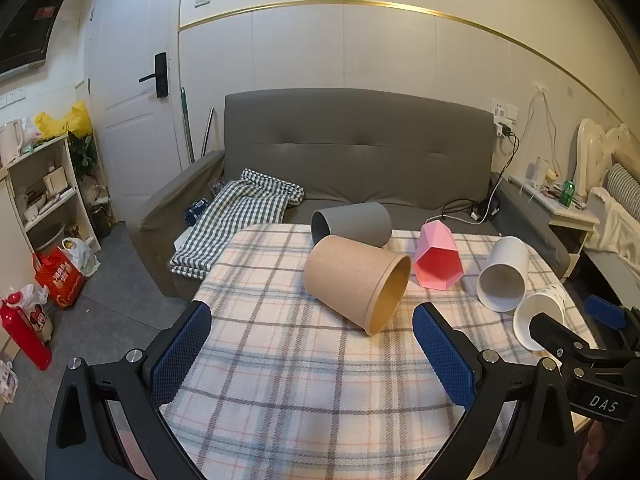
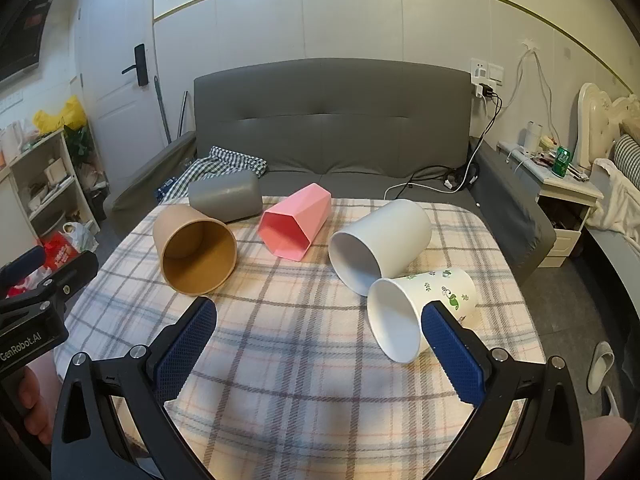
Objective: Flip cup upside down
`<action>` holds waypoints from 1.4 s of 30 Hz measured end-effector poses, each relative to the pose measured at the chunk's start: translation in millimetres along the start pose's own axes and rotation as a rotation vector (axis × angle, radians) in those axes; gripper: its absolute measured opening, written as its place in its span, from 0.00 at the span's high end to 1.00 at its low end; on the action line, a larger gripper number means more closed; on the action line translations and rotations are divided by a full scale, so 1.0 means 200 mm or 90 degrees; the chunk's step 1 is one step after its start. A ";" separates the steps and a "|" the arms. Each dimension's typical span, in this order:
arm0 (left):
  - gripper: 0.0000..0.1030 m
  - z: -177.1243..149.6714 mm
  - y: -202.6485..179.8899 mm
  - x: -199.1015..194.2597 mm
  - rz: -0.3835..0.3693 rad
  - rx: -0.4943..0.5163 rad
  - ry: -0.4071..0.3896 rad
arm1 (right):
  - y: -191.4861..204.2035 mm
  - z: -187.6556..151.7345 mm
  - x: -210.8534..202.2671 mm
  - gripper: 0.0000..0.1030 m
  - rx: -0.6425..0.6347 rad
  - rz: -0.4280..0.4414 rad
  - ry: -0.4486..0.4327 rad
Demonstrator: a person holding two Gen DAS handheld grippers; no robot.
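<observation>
Room: grey sofa (image 2: 332, 120) against a panelled wall, a checked cloth (image 1: 240, 216) thrown over its seat, a white door (image 1: 128, 92) off to the left.
Counter: covered in a plaid tablecloth (image 2: 300, 360), five cups lying on their sides across it.
Brown cup (image 2: 195, 249): kraft paper, on its side at the left, mouth turned toward the grippers.
Grey cup (image 2: 225, 195): on its side behind the brown one and touching it, at the far edge by the sofa.
Pink cup (image 2: 296, 222): faceted, lying near the middle, mouth toward the front.
White cup (image 2: 380, 240): plain, on its side right of the pink one, open end facing forward.
Printed cup (image 2: 416, 312): white paper with green leaf marks, lying at the right, its rim against the white cup.
Left gripper (image 1: 312, 356): fingers spread wide, holding nothing, hovering over the cloth just in front of the brown cup.
Right gripper (image 2: 320, 352): fingers spread wide and empty, its right finger (image 2: 452, 356) overlapping the printed cup in view; whether they touch, I cannot tell.
</observation>
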State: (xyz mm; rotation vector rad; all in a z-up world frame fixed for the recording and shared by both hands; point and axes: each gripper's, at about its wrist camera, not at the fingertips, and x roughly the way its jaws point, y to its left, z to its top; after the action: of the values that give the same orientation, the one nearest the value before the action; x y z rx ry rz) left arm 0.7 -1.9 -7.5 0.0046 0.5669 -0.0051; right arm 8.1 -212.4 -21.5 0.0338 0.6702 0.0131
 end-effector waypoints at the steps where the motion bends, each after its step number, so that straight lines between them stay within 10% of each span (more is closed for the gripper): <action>1: 0.00 0.00 0.00 0.00 0.000 0.000 0.000 | 0.00 0.00 0.00 0.00 -0.001 -0.001 0.000; 42: 0.00 0.02 0.02 0.05 0.004 0.002 0.046 | 0.04 0.03 0.01 0.00 -0.010 0.007 0.023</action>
State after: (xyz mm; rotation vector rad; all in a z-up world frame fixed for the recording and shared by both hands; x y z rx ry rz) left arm 11.3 2.1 -8.9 0.0095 0.6386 0.0006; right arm 13.0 -205.3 -18.4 0.0228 0.7065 0.0298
